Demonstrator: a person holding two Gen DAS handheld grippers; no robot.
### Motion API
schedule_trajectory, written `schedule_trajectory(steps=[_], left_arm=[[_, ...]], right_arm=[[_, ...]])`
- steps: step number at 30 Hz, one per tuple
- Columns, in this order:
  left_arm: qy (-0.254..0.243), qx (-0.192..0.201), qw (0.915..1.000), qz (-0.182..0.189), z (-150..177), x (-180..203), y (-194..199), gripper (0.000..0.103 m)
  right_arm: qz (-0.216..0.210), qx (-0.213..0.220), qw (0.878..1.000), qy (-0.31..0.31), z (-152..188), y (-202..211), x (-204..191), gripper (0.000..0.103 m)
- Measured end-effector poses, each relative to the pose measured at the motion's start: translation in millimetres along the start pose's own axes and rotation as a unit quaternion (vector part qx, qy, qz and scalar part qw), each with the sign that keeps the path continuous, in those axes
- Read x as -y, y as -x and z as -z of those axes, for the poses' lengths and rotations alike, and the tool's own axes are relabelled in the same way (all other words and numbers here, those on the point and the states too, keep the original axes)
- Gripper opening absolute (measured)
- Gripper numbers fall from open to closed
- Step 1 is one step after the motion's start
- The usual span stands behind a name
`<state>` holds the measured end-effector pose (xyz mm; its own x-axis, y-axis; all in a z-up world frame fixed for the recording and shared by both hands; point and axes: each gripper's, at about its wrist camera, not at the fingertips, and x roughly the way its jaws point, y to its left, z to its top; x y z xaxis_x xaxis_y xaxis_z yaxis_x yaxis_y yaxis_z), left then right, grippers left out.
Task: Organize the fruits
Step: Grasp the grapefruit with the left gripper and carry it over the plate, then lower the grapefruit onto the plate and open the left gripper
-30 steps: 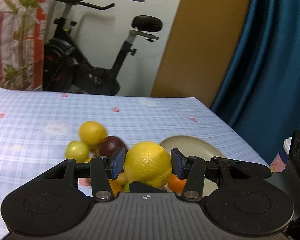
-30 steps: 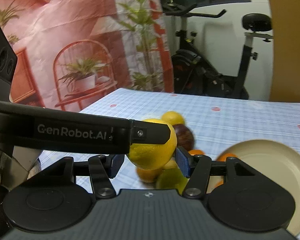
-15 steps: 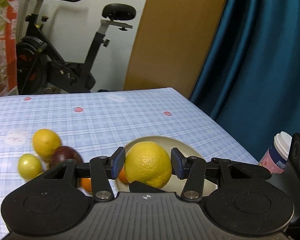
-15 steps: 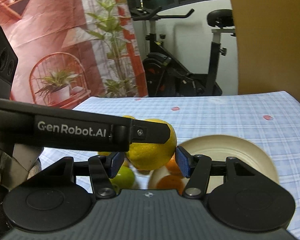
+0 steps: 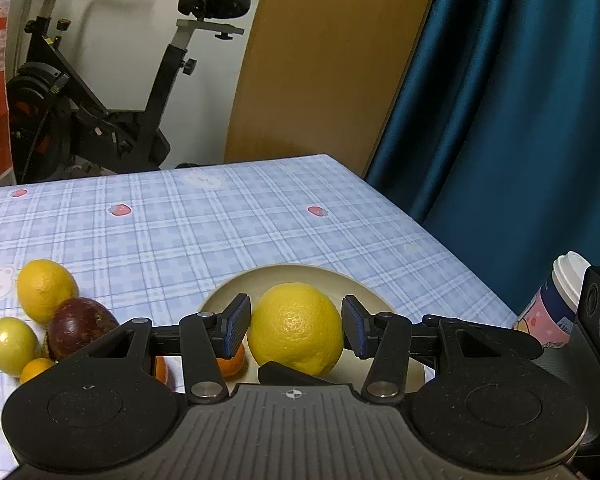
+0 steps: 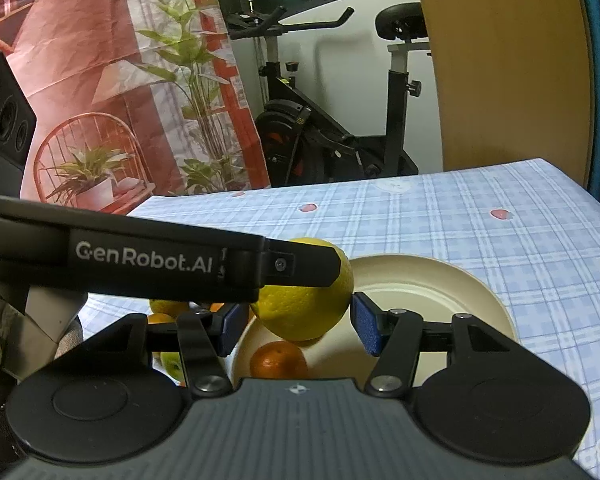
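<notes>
Over the plate: large yellow round citrus fruit (image 5: 296, 328) hangs above the cream round plate (image 5: 380, 294), presumably for setting down.
Left gripper (image 5: 296, 330): partly open, pads clamping the fruit's sides.
Right gripper (image 6: 296, 322): partly open; it flanks the same fruit, contact unclear.
Plate contents: small orange tangerine (image 6: 278, 360) near its near-left rim.
Left pile: yellow lemon (image 5: 44, 290), dark purple fruit (image 5: 78, 326), unsorted on the blue checked tablecloth (image 5: 180, 232).

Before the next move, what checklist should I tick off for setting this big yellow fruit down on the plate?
1. Yellow fruit clamped between left gripper jaws: ok.
2. Fruit above the plate: ok.
3. Bare landing spot on plate beside the small orange: ok.
4. Right gripper jaws pressing the fruit: cannot tell; the left gripper's finger hides one side.
5. Loose fruits lie off the plate, clear of the drop: ok.
</notes>
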<state>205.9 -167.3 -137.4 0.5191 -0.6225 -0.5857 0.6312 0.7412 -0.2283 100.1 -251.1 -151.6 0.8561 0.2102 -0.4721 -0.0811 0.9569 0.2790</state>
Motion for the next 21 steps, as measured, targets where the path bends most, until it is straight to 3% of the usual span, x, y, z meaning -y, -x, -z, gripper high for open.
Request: schedule_trajectory(steps=[21], left_arm=[[0.008,-0.016,0.9998,-0.003,1,-6,-17,0.053]], right_arm=[[0.006,-0.018,1.0,-0.009,4,-15,7,0.059]])
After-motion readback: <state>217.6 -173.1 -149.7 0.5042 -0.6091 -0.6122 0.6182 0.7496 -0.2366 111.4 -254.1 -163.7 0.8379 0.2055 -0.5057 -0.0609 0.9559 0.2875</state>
